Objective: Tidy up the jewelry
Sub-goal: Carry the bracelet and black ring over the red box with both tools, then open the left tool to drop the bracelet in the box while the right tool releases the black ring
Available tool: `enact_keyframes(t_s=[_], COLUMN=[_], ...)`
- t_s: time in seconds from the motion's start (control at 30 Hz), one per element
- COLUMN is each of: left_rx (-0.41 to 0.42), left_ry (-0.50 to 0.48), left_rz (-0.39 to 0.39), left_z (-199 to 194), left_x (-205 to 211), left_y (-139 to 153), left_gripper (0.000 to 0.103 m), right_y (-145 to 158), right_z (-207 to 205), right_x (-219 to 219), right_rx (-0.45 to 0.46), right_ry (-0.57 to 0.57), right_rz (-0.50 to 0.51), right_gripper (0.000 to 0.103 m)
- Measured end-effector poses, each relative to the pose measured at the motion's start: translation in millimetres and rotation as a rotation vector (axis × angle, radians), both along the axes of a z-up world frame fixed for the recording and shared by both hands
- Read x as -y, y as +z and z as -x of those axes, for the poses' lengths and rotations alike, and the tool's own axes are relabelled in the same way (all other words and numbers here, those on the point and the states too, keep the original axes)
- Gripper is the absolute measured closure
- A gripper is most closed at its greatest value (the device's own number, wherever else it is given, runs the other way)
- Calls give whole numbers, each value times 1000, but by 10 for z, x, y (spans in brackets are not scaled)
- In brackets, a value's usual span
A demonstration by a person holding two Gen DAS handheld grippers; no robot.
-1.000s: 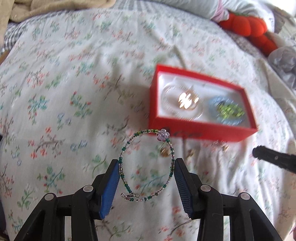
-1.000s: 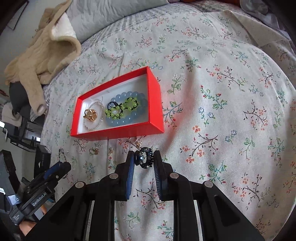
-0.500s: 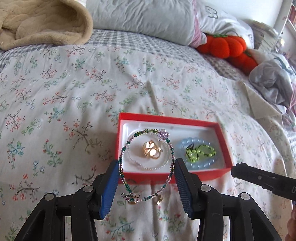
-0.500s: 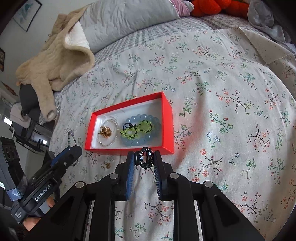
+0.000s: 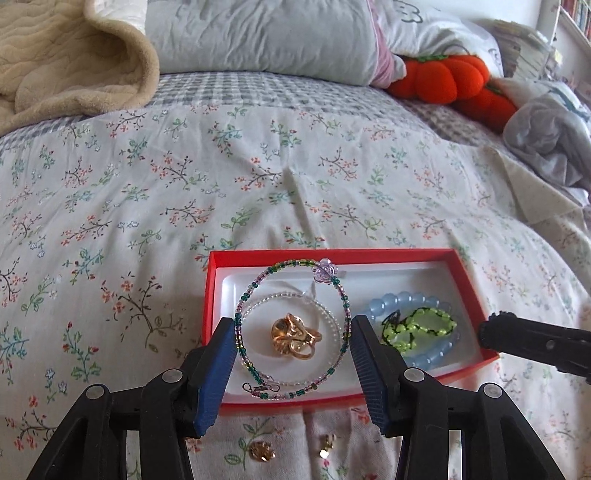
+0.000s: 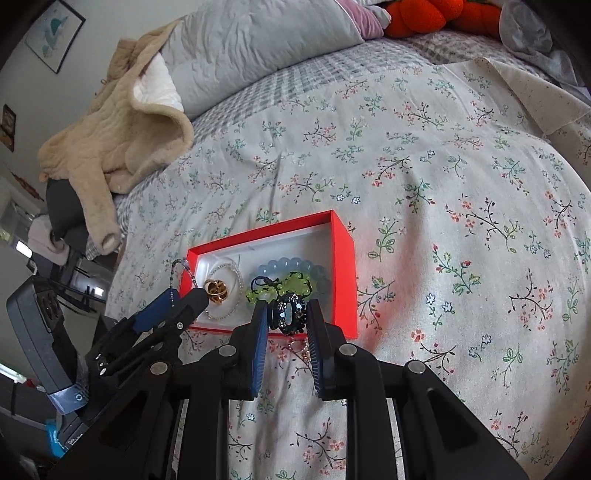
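Observation:
A red box (image 5: pixel 218 258) (image 6: pixel 345 266) with a white lining lies on the floral bedspread. In it are a gold ring (image 5: pixel 293 334), a clear bead bracelet (image 5: pixel 284 297), a pale blue bead bracelet (image 5: pixel 402 299) and a neon green and black bracelet (image 5: pixel 424 325). My left gripper (image 5: pixel 293 341) is shut on a green and purple beaded bracelet (image 5: pixel 345 306), held above the box's left half. My right gripper (image 6: pixel 286 314) is shut on a black beaded ring (image 6: pixel 288 313) over the box's near edge.
Small gold earrings (image 5: pixel 262 451) lie on the bedspread in front of the box. A beige quilted jacket (image 6: pixel 110 147), a grey pillow (image 5: pixel 258 33) and an orange pumpkin plush (image 5: pixel 450 79) lie at the back. Grey cloth (image 5: pixel 550 140) is at the right.
Both grippers have moved forward toward the box with their pieces still held. The beaded bracelet is now over the box's left half, the black ring over its near edge.

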State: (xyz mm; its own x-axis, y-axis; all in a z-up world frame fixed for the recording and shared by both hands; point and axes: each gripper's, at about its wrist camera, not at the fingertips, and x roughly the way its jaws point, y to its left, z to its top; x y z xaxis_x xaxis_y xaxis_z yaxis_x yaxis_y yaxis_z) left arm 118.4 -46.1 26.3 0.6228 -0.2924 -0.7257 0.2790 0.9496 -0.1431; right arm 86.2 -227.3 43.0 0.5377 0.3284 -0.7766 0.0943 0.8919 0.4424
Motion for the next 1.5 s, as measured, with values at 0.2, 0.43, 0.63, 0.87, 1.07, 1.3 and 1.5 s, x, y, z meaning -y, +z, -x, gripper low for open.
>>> enact_keyframes(t_s=[0.2,0.43,0.63,0.87,1.07,1.3,1.5], left_rx=[-16,-22,-30,-75,-240,-308,-308], left_ry=[5,7,-8,32,97,125,117], left_rz=[-45,-69,-72,-72,-13,52,58], left_z=[-74,-72,36,155,101,68,118], left_x=[53,85,56,-114,-322,-438,-437], left_y=[-128,-139,-28,60,-109,-207,-177], left_gripper=[49,38,31,22,21,21,21], right_y=[-49,-75,-68,-46,-90,-133,-56], right_z=[-52,-89,-137,-263,-398,-469,-395], right_x=[27,41,22,-39,-111,-138,-86], right_rx=[-8,-17,-19,-11,-19,-10,10], right_ry=[5,5,-1,-15,-30,-30,-28], right_rz=[9,15,29,49,71,76,42], right_gripper=[81,81,81,81,81,78,61])
